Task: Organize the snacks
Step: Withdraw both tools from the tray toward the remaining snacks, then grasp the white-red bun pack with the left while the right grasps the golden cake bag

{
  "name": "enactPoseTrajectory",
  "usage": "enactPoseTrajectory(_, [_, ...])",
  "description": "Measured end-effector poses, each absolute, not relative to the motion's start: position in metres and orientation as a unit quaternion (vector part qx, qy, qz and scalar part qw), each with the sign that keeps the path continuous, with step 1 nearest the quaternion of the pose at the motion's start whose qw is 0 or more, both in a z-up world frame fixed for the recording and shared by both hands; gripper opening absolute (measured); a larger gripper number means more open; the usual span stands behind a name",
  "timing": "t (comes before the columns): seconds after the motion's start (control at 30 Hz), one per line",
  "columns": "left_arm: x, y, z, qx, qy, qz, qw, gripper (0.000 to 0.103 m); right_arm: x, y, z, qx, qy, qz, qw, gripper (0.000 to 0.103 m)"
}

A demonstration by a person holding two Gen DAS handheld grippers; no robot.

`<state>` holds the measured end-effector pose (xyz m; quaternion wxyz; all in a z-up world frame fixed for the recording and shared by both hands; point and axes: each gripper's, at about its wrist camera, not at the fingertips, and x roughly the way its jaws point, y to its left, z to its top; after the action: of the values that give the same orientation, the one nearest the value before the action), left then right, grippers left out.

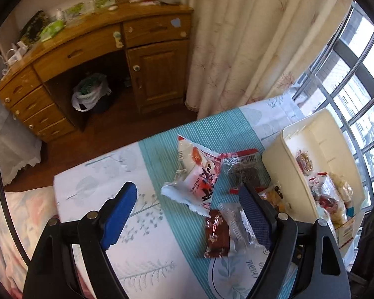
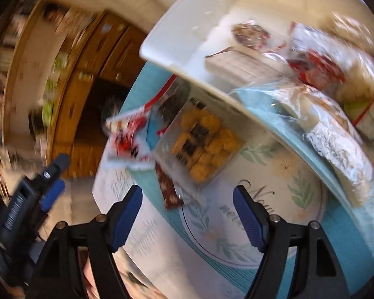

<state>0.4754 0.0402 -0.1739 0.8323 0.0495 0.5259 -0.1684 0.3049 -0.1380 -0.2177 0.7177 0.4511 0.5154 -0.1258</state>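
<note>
Loose snacks lie on the teal-and-white tablecloth (image 1: 147,224): a white-and-red packet (image 1: 199,174), a brown packet (image 1: 217,234), a clear wrapper (image 1: 239,221) and a dark packet with a barcode (image 1: 244,167). My left gripper (image 1: 187,186) hovers open above them, nothing between its fingers. A cream bin (image 1: 281,164) at the right holds several snacks. The blurred right wrist view shows my right gripper (image 2: 188,191) open over the brown packet (image 2: 169,191), near a clear pack of round yellow cookies (image 2: 204,144) beside the bin (image 2: 167,39). The left gripper (image 2: 57,177) appears at the left.
A wooden desk (image 1: 112,49) with drawers stands beyond the table, a bagged waste bin (image 1: 89,94) under it. A curtain (image 1: 236,37) and a barred window (image 1: 356,74) lie behind the bin. Flowered bedding (image 1: 12,224) sits at the left.
</note>
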Motion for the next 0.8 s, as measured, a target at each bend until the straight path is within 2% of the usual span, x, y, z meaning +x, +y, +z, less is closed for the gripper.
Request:
enactPoseTrajectory(0.13, [0.488,0.030,-0.203,0.049,0.551,-0.160,0.817,0.083,0.309,-0.140,-0.230,0.496,0.485,-0.146,0.705,0.077])
enactPoseTrajectory(0.2, [0.491,0.028,-0.214,0.039,0.560,-0.162,0.812,0.083,0.313,-0.142,-0.235,0.509,0.473,-0.154,0.703,0.083])
enactPoseTrajectory(0.27, [0.494,0.028,-0.226,0.031,0.570,-0.161,0.805,0.083,0.318,-0.142,-0.239,0.516,0.467,-0.162,0.699,0.083])
enactPoseTrajectory(0.8, [0.516,0.022,-0.289,-0.014,0.614,-0.156,0.774,0.083,0.346,-0.145,-0.275,0.491,0.476,-0.213,0.698,0.087])
